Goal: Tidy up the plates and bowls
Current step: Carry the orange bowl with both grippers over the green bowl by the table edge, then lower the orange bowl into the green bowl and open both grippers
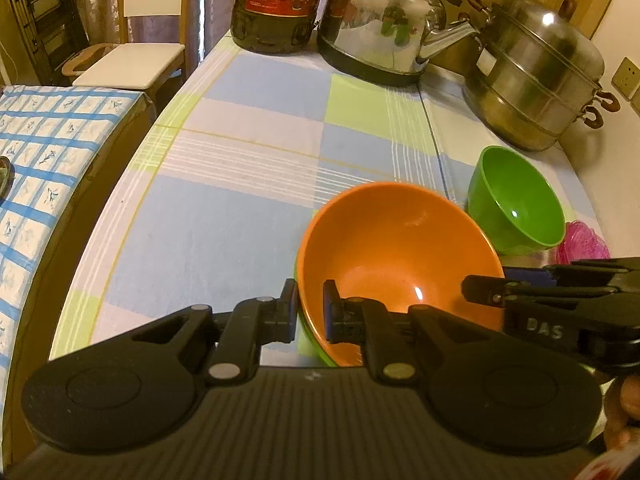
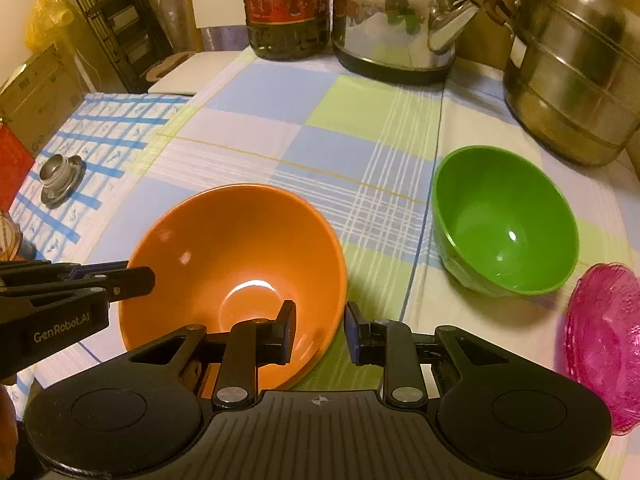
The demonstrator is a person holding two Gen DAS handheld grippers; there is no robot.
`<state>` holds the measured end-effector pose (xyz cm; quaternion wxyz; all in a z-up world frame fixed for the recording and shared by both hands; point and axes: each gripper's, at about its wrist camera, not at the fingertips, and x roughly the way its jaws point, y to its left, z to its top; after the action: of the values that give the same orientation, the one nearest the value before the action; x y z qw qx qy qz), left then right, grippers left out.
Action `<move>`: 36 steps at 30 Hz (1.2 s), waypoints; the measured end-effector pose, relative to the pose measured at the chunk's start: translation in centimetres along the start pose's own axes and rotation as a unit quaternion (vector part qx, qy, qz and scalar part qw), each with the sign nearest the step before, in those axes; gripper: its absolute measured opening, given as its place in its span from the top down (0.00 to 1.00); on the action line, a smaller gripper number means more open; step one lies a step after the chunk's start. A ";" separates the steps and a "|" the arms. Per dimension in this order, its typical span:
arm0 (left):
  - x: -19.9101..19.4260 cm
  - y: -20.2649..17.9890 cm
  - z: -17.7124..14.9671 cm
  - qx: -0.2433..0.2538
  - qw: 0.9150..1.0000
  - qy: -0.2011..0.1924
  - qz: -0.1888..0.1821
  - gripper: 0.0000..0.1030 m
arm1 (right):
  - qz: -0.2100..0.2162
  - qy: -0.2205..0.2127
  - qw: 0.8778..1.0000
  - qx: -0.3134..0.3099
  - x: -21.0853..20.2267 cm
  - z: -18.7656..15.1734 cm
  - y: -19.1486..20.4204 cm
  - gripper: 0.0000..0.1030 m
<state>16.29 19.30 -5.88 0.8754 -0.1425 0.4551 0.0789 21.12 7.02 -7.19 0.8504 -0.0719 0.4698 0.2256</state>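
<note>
Orange bowl (image 2: 234, 276) looks light, stiff, slick plastic — left gripper (image 1: 310, 312) fingers clenched on its near rim, right gripper (image 2: 318, 330) fingers released astride the opposite rim — thin rim is the handhold

table (image 2: 248, 152): checked cloth in blue, green, white | centre-low: orange bowl (image 2: 240, 256) | right: green bowl (image 2: 506, 220) | lower right edge: pink dish (image 2: 604, 344) | top: bottle (image 2: 288, 8), kettle (image 2: 396, 20), steamer pot (image 2: 572, 68) | left, on blue-grid cloth (image 2: 120, 124): small metal piece (image 2: 60, 178)
</note>
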 end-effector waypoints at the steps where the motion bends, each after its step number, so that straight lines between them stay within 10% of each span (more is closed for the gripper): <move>1: 0.0 0.0 0.0 -0.001 1.000 0.000 -0.001 0.89 | 0.002 -0.002 1.000 0.002 -0.3 0.0 -0.2 0.74; 22: -0.9 0.0 -0.2 -0.008 1.000 -0.013 -0.002 0.89 | 0.045 -0.021 0.998 0.049 -1.7 -0.8 -2.4 0.91; 36: -5.5 -3.8 -1.7 0.008 0.998 -0.054 -0.023 0.81 | 0.033 -0.050 0.995 0.075 -6.2 -4.0 -3.7 0.62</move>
<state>12.79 15.13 -1.66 0.9014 -0.1413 0.4046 0.0622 16.83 0.45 -4.57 0.8679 0.0188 0.4444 0.2210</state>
